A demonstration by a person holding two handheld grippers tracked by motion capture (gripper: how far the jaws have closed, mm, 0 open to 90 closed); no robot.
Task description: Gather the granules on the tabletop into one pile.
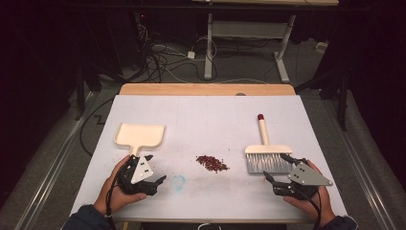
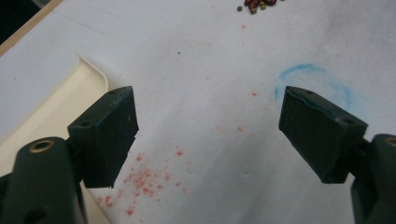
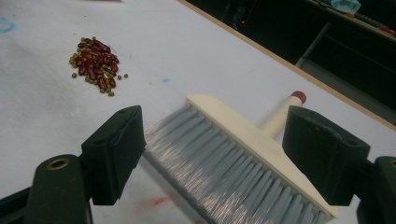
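A cream dustpan (image 1: 139, 135) lies at the left of the white table, its edge (image 2: 56, 105) beside my left jaw. My left gripper (image 1: 155, 168) is open just below the pan's handle, over bare table (image 2: 208, 135). A small pile of red and green beans (image 1: 212, 163) (image 3: 95, 63) sits mid-table. A cream hand brush with grey bristles (image 1: 266, 152) (image 3: 233, 163) and a red-tipped handle lies at the right. My right gripper (image 1: 277, 167) (image 3: 210, 158) stands open close over the bristles, gripping nothing.
A blue chalk ring (image 1: 178, 182) (image 2: 313, 79) and red smudges (image 2: 144, 179) mark the table surface. The wooden table edge (image 1: 206, 89) runs along the far side. Beyond it are desk legs and cables (image 1: 163, 57) on the floor.
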